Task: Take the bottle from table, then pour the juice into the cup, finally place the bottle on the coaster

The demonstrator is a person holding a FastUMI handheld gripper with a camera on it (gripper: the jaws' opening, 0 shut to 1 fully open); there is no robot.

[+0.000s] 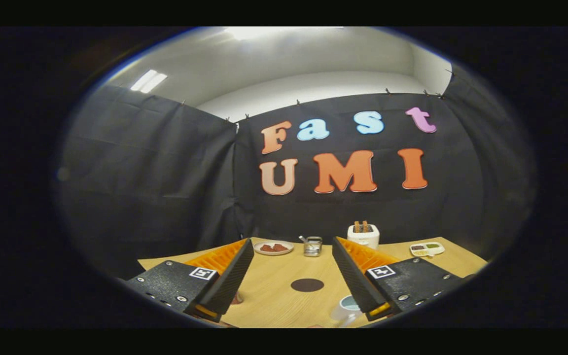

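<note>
Both fingers of the gripper (292,256) stand spread wide over the table, gripping nothing.

Between the jaws lies bare wooden table (274,296), with the dark round coaster (307,284) just ahead of them and well apart from either finger. Tucked under the right finger's near end is the pale cup (347,308), only partly seen. Low beside the left finger's base a small reddish-brown thing (237,298) peeps out; it may be the bottle, but I cannot tell. Beyond the fingers stand a plate of food (273,247), a small metal holder (312,246), a white toaster (363,234) and a sectioned dish (427,249). A juice bottle is probably smooth and weighted by liquid, so I judge a firm hold round the mid-body, kept upright, is safest.
</note>
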